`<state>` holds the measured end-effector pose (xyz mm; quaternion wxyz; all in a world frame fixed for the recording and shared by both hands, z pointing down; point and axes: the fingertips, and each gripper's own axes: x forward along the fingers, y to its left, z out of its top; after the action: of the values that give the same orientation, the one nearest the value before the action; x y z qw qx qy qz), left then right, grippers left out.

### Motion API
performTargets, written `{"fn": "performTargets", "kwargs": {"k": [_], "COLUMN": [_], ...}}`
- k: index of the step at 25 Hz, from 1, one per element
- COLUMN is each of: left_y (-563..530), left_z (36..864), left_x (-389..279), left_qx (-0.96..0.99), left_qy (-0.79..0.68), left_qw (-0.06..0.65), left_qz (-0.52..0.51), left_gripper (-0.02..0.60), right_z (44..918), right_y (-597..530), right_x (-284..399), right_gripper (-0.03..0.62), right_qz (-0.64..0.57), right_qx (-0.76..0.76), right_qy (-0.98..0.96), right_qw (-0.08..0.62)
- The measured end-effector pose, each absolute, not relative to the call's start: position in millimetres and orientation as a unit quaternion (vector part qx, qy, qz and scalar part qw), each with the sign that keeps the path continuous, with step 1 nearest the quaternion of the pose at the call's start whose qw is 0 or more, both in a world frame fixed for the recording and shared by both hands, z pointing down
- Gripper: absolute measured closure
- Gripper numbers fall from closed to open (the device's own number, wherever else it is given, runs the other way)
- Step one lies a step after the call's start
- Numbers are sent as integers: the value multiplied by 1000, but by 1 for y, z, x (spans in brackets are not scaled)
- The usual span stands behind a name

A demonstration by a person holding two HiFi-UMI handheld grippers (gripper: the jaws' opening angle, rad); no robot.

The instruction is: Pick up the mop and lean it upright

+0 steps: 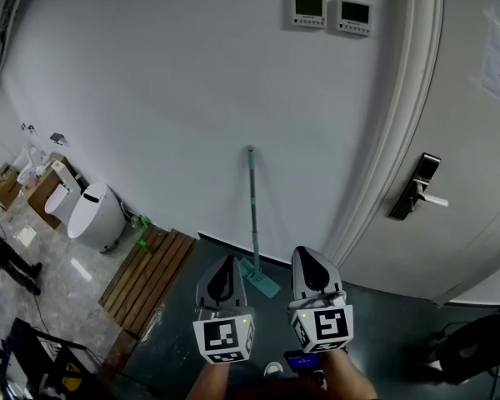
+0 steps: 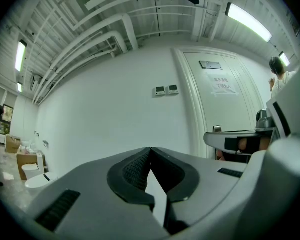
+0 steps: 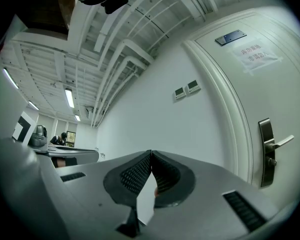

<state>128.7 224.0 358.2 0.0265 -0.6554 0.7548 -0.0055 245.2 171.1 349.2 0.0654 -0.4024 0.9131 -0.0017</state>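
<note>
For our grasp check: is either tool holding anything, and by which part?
Nothing is held: left tool and right tool are shut empty; the mop leans on the wall, apart.

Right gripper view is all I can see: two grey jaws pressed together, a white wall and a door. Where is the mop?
Observer: The mop leans upright against the white wall, left of the door, with its teal head down on the floor.
Operator: Is the other hand-held gripper holding anything?
Observer: No. The left hand-held gripper has its jaws together, with nothing between them.
Operator: Anything else down there?
Observer: A wooden slatted platform lies left of the mop, with a white toilet beyond it.
</note>
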Motion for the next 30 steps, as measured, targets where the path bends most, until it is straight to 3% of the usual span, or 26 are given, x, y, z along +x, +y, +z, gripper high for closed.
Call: {"fn": "performTargets", "kwargs": {"k": [15, 30], "left_y": [156, 71], "left_z": [365, 356], "left_x": [94, -35], "left_qx": [-672, -695], "left_qy": [740, 719], "left_qw": [28, 32], "left_qz": [-4, 0], "left_gripper": [566, 566], "right_z": [360, 350], "right_y": [112, 31], "right_x": [204, 78], "right_gripper": [576, 576], "right_qz": [-6, 8], "right_qx": [-409, -450], "right_qy": [910, 892], "right_qw": [64, 51]}}
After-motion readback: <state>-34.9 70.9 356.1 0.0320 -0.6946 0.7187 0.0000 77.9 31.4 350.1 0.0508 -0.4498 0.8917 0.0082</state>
